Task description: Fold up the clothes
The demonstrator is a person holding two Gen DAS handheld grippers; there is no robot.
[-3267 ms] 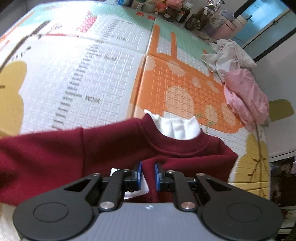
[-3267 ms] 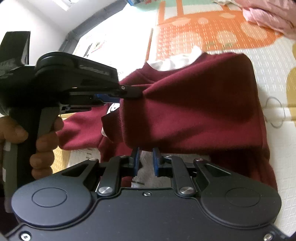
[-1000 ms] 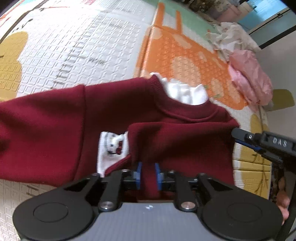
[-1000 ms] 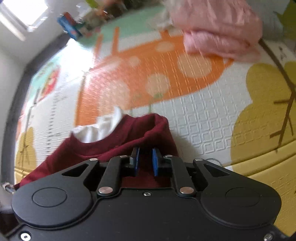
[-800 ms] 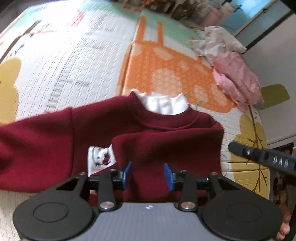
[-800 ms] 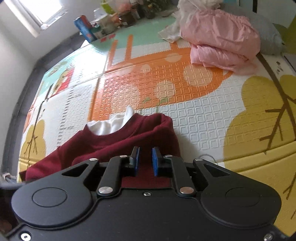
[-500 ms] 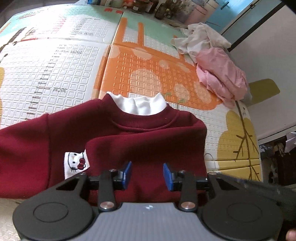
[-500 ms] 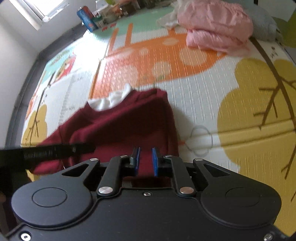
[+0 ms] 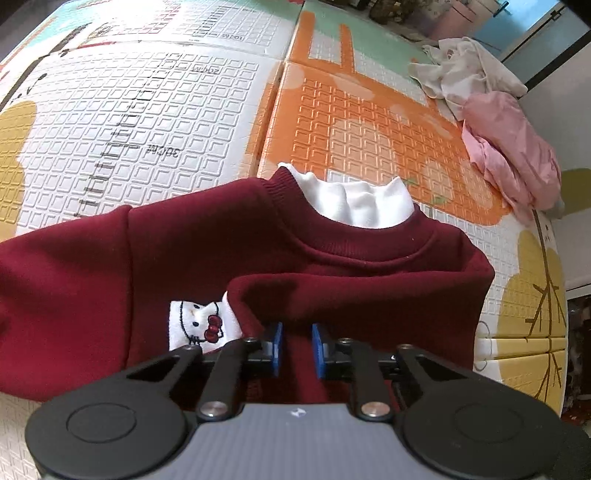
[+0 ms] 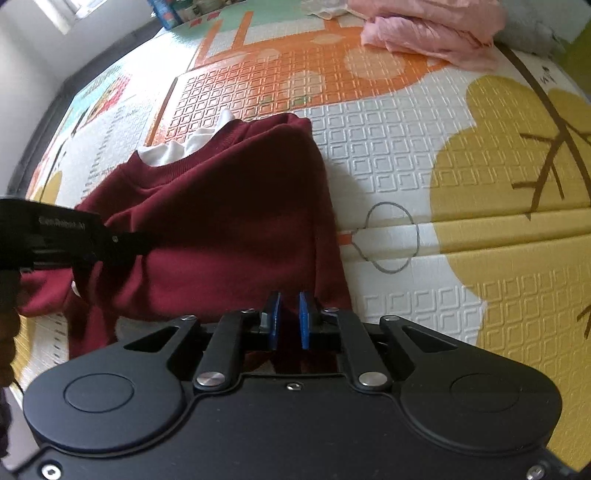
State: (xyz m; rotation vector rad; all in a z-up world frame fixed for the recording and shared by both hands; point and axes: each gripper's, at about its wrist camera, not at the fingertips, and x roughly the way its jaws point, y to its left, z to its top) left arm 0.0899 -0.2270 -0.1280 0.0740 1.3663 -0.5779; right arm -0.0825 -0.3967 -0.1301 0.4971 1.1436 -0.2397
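Note:
A maroon sweater (image 9: 207,258) with a white collar (image 9: 354,203) and a white cat patch (image 9: 192,325) lies on the play mat (image 9: 147,110). One sleeve is folded across its front. My left gripper (image 9: 297,343) sits at the near edge of that folded part, shut on a ridge of maroon cloth. In the right wrist view the sweater (image 10: 229,214) spreads to the left, and my right gripper (image 10: 289,325) is shut at its near right edge with dark red cloth between the pads. The left gripper (image 10: 142,240) reaches in from the left, fingers against the fabric.
A crumpled pink garment (image 9: 509,155) and a white cloth (image 9: 465,74) lie at the far right of the mat, near a wall. The pink garment (image 10: 432,29) shows again beside a grey lump (image 10: 528,33). A hand (image 10: 7,332) holds the left gripper.
The left gripper opened and let go of the folded sleeve, and now it has shut again on the sweater. The right gripper stayed shut and drew back toward the sweater's near edge.

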